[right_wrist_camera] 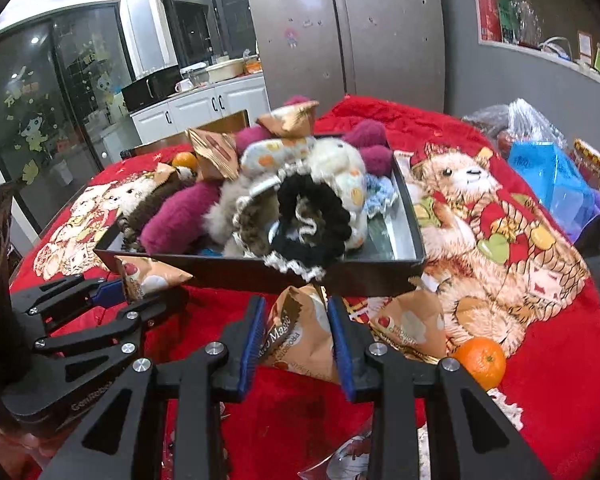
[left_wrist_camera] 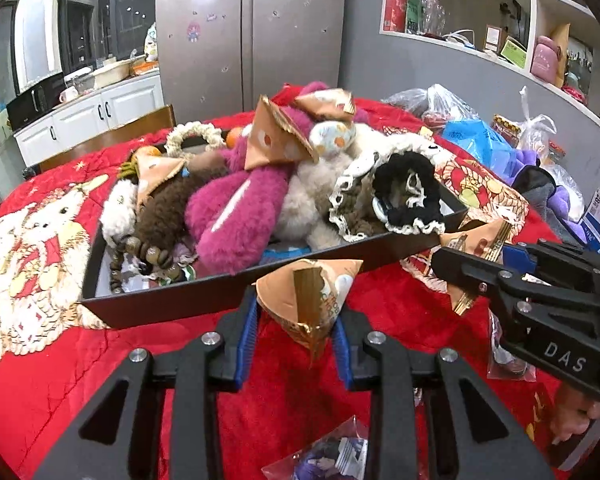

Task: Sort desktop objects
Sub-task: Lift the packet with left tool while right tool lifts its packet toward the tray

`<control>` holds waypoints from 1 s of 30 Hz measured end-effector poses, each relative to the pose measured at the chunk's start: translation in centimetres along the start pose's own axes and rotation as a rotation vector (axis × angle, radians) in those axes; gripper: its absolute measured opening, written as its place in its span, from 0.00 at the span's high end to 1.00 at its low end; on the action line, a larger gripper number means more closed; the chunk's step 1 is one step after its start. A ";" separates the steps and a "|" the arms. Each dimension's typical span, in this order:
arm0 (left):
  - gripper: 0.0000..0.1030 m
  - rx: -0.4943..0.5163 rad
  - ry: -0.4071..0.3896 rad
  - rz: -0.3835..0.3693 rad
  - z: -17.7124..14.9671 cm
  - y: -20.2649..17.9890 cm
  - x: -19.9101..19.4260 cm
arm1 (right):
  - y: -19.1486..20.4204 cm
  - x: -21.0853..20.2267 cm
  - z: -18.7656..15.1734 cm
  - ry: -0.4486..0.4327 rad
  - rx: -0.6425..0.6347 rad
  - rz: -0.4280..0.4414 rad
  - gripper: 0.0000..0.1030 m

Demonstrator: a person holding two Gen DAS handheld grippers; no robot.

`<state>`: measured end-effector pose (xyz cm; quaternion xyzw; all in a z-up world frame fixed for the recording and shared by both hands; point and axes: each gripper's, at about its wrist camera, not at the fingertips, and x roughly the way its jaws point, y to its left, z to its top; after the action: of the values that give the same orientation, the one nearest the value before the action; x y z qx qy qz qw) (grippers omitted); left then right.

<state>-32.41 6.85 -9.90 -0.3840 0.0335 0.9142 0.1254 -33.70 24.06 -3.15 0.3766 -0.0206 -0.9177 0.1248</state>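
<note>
A surface draped in a red blanket [left_wrist_camera: 40, 360] with cartoon animal prints fills both views. On it sits a shallow dark box [left_wrist_camera: 172, 304], piled above its rim with plush toys, among them a magenta plush [left_wrist_camera: 236, 216], a black scrunchie [right_wrist_camera: 312, 216] hanging over the near wall, and several tan triangular snack packets. In front of the box, the left tool [left_wrist_camera: 296, 332] is closed around a tan snack packet [left_wrist_camera: 312, 300], held clear of the blanket at the box's near wall. Beside it, the right tool [right_wrist_camera: 296, 340] is pinched on a second snack packet [right_wrist_camera: 300, 332], near an orange [right_wrist_camera: 480, 362] lying on the blanket. Likely risks: the heap is already overfull, so added packets may slide off or knock the scrunchie out; the puffy, slick packets may slip from either grip.
</note>
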 end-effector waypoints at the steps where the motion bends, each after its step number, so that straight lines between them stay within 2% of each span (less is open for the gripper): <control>1: 0.67 0.011 0.001 0.026 0.0 -0.3 -0.2 | 0.0 -0.2 0.1 -0.009 0.006 0.003 0.68; 5: 0.67 0.026 -0.015 0.025 -0.3 -0.7 -0.8 | 0.1 -0.6 0.3 -0.016 0.003 0.015 0.68; 16: 0.67 -0.027 -0.001 0.004 -0.8 0.5 -0.2 | 0.3 -0.3 0.2 0.000 -0.008 0.027 0.68; 21: 0.67 -0.066 -0.036 0.012 -0.7 1.2 -0.9 | 1.0 -0.7 0.3 -0.025 -0.031 0.049 0.68; 24: 0.67 -0.098 -0.059 0.020 -0.5 1.9 -1.4 | 1.8 -1.0 0.2 -0.047 -0.052 0.081 0.68; 27: 0.67 -0.085 -0.041 0.020 -0.1 2.3 -1.6 | 2.5 -1.4 0.3 -0.068 -0.056 0.118 0.68; 30: 0.67 -0.098 -0.058 0.038 0.3 3.2 -2.3 | 3.2 -1.7 0.3 -0.072 -0.073 0.136 0.68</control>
<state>-31.86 3.36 -8.22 -0.3625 -0.0076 0.9276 0.0902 -32.08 21.34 -1.39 0.3361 -0.0171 -0.9202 0.1999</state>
